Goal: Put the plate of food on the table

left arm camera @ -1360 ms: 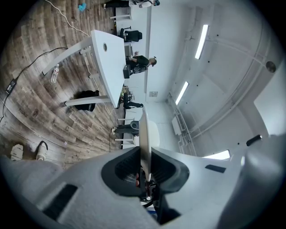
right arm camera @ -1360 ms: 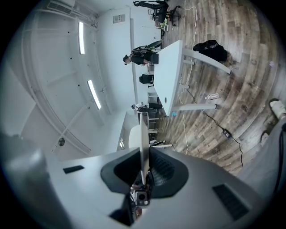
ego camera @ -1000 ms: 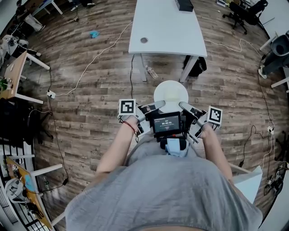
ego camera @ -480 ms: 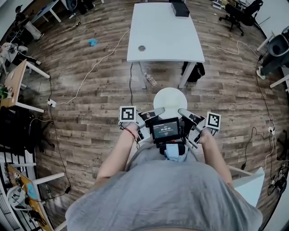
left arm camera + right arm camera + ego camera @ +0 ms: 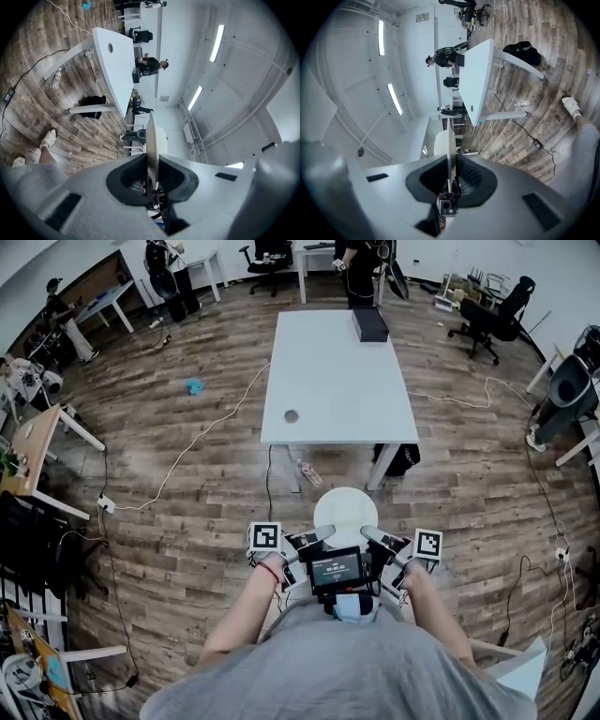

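Presently the left gripper point(image 5: 317, 537) and right gripper point(image 5: 373, 537) each pinch an opposite rim of the white plate point(image 5: 345, 511), jaws nearly closed, so it rides level. The table point(image 5: 337, 381) stands ahead, not yet reached.

Brown wood-plank floor point(image 5: 169, 549), white rectangular table point(image 5: 333, 381) mid-room, black office chair point(image 5: 492, 320) far right, 2 long ceiling strip lights point(image 5: 216, 43) overhead.

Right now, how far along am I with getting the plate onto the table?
Done: the plate is picked up, clamped at its rim on either side by the left gripper and the right gripper. In hand: it is held in the air, short of the near edge of the table. Left: reach the table, set the plate on top, let go.
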The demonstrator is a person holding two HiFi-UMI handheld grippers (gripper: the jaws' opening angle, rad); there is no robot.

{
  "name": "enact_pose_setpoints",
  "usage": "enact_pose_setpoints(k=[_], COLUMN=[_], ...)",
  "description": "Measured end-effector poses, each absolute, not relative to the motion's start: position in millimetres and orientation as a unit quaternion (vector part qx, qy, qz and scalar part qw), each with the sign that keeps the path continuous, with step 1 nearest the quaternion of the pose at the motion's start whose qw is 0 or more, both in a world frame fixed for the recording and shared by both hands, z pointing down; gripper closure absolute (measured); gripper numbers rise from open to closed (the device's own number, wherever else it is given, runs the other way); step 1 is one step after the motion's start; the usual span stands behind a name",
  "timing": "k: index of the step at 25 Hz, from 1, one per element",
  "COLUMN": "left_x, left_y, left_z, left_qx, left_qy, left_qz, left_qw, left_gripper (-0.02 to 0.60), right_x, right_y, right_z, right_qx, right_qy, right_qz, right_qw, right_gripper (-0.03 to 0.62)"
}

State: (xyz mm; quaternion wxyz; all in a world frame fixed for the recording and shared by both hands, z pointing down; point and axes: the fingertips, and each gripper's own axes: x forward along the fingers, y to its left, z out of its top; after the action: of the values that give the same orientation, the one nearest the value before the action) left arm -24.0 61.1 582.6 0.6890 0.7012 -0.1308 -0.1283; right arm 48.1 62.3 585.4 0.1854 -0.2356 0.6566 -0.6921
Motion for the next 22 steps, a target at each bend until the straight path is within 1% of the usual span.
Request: enact_pose_setpoints(k=[2,14,22], left_x=[-21.6,7.7,40.9], left_y=[27.4,-137.7,-214.8], left_z=[584.3,574.4,570.3], left_qx=[0.696,0.72,0.716], left_qy=[-0.135,-0.141,-0.142], left_qz=[-0.127,-0.142,-0.166], left_qw=[0.694,0.665,0.664], left_gripper=[0.528,0.528,0.528], right_x=[50.6,77.6,108.1], right_y=[27.5,-140.1,-220.5], right_z=[585.9,585.2,582.2], right_qx=[-0.233,-0.215,-0.207], right_qy=[0.655,0.676,0.686], right_qz=[-0.695,-0.69,-0.687], right_qw=[0.182,0.146,0.125], right_gripper=[0.546,0.546,0.546])
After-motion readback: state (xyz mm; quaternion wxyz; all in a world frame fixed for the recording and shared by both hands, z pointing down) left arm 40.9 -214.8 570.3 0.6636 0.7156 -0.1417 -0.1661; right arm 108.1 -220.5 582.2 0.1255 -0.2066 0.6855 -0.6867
